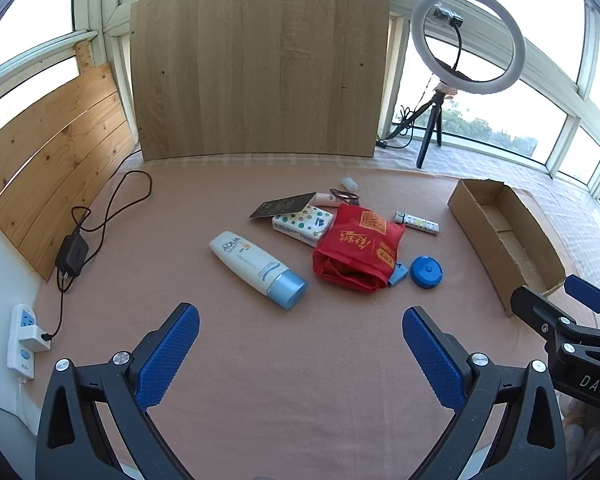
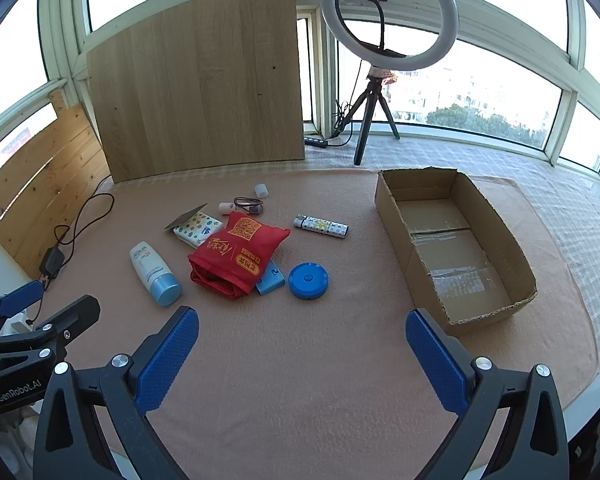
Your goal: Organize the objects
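Observation:
A pile of small items lies mid-table on the pink cloth: a white lotion tube with a blue cap [image 1: 256,270] [image 2: 153,272], a red fabric bag [image 1: 356,248] [image 2: 238,254], a round blue case [image 1: 426,272] [image 2: 308,281], a patterned tissue pack [image 1: 303,224] [image 2: 198,230], a patterned stick [image 1: 417,223] [image 2: 321,227] and a dark card [image 1: 282,205]. An open cardboard box [image 1: 504,236] [image 2: 456,240] stands to the right with nothing in it. My left gripper [image 1: 301,328] and right gripper [image 2: 302,332] hover open near the table's front edge, short of the pile, holding nothing.
A wooden board [image 1: 260,68] leans at the back and slatted wood [image 1: 48,152] lines the left. A charger with cable [image 1: 72,258] and a power strip [image 1: 24,340] sit at the left edge. A ring light on a tripod [image 2: 388,20] stands at the back right by the windows.

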The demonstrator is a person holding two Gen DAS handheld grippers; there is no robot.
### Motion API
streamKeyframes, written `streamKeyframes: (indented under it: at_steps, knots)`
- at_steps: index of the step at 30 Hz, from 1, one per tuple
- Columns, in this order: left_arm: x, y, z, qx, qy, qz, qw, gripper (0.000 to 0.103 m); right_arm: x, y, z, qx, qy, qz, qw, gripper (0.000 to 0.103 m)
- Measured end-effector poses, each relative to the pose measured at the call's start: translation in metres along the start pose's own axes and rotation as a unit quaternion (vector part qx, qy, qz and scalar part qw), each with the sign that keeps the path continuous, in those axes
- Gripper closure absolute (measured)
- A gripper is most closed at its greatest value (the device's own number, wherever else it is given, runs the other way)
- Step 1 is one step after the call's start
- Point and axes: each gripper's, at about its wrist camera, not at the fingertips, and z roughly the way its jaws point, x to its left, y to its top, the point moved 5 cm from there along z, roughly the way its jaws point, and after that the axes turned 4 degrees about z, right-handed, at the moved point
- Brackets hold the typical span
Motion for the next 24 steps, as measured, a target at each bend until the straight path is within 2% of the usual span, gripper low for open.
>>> streamKeyframes:
  at_steps: [24]
  knots:
    - [-0.0041,0.0008,-0.0031,-0.001,-0.002,0.002,1.0,0.0,-0.0022,0.0005,-0.0015,0.002,-0.001,-0.001,1.0,0.001]
